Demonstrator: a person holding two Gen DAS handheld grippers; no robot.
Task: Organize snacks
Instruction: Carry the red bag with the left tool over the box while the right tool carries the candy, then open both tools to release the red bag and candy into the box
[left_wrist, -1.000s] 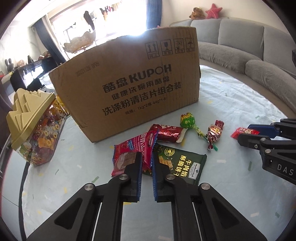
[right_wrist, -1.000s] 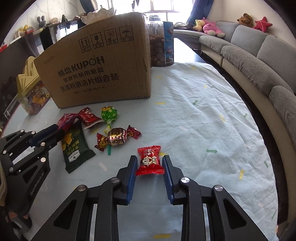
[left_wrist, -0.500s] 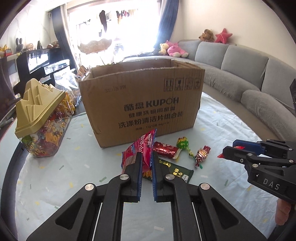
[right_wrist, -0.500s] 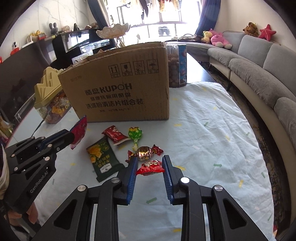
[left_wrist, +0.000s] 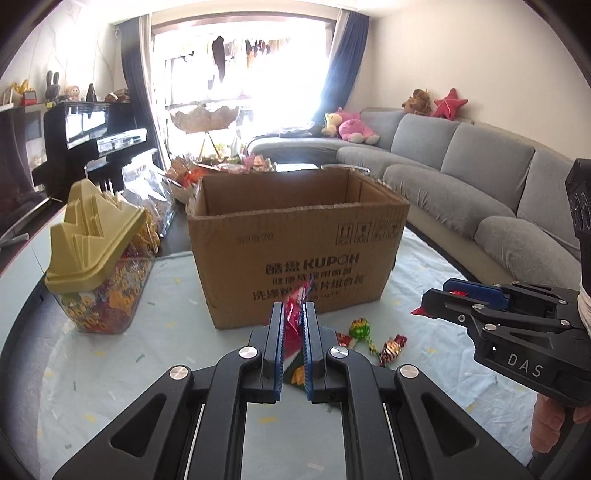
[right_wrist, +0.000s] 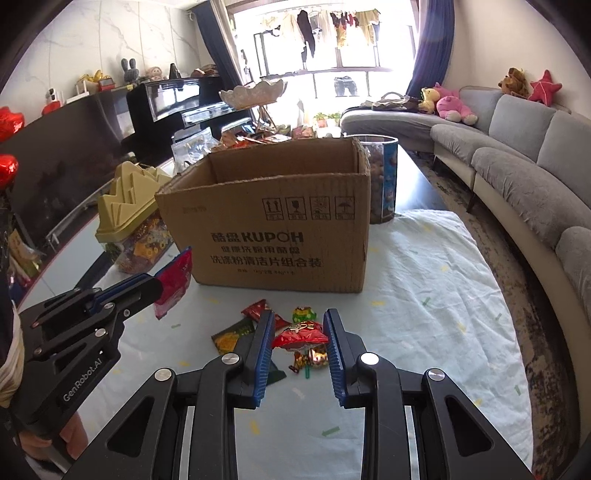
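Observation:
An open cardboard box (left_wrist: 295, 254) (right_wrist: 273, 225) stands on the cloth-covered table (right_wrist: 424, 295). My left gripper (left_wrist: 293, 314) is shut on a red snack packet (left_wrist: 294, 317) (right_wrist: 173, 282), held in the air in front of the box. My right gripper (right_wrist: 300, 334) is shut on a small red candy pack (right_wrist: 300, 334), lifted above the table; in the left wrist view it shows at the right (left_wrist: 434, 301). On the cloth below lie a dark green biscuit packet (right_wrist: 231, 336), a small red bar (right_wrist: 255, 310), a green lollipop (left_wrist: 360, 328) and a wrapped candy (left_wrist: 392, 347).
A clear jar of sweets with a yellow lid (left_wrist: 96, 266) stands left of the box. A tall snack canister (right_wrist: 384, 181) is behind the box's right corner. A grey sofa (left_wrist: 480, 184) curves along the right side. More snacks and a bowl stand behind the box.
Both grippers have risen from the table with their packets; the red packet and the candy pack now hang in the air. The box's open top has come into view.

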